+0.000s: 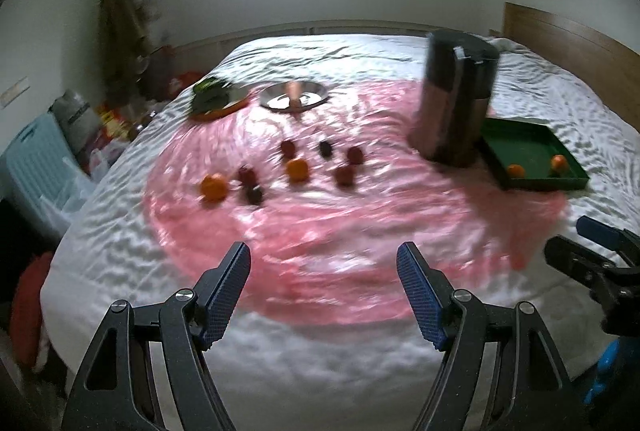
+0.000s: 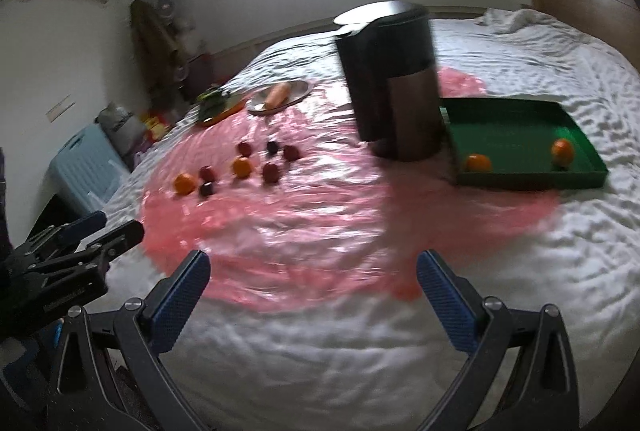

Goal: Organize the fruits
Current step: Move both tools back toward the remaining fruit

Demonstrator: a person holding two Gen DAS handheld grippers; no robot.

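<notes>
Two oranges and several dark red plums lie loose on a pink plastic sheet on the bed. They also show in the right wrist view: oranges, plums. A green tray at the right holds two oranges; the tray also shows in the left wrist view. My left gripper is open and empty, well short of the fruit. My right gripper is open and empty, low over the bed's near edge.
A tall dark canister stands left of the tray. A metal plate with a carrot and an orange plate with greens sit at the far side. Boxes and bags crowd the floor left of the bed.
</notes>
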